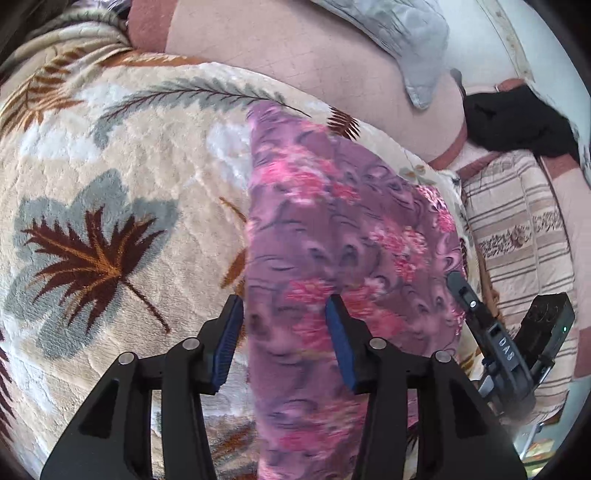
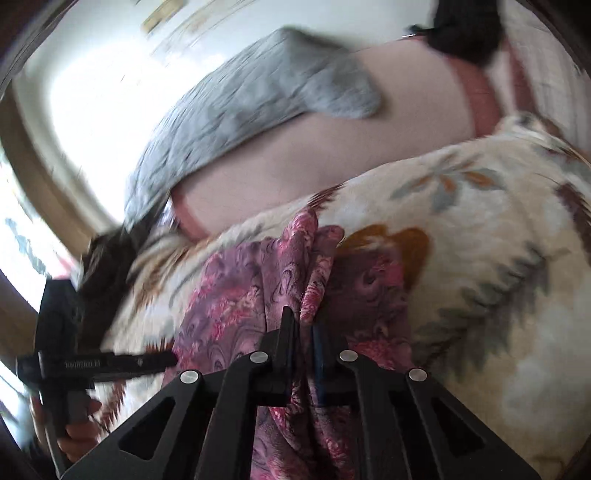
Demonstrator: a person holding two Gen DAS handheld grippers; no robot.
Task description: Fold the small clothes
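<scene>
A purple and pink floral garment (image 1: pixel 332 229) lies spread on a cream leaf-patterned blanket (image 1: pixel 110 166). My left gripper (image 1: pixel 284 314) is open just above the garment's near left edge, with its blue pads (image 1: pixel 341 343) apart and nothing between them. My right gripper (image 2: pixel 303 328) is shut on a bunched fold of the same garment (image 2: pixel 229 295), which rises between the jaws. The right gripper also shows in the left wrist view (image 1: pixel 495 332) at the garment's right edge. The left gripper shows in the right wrist view (image 2: pixel 99 363) at the left.
A grey quilted pillow (image 1: pixel 399 33) and a pink sheet (image 1: pixel 314 62) lie beyond the blanket. A black cloth (image 1: pixel 517 122) sits at the far right. A striped mattress edge (image 1: pixel 517 229) runs along the right side. A bright wall (image 2: pixel 92 92) shows behind.
</scene>
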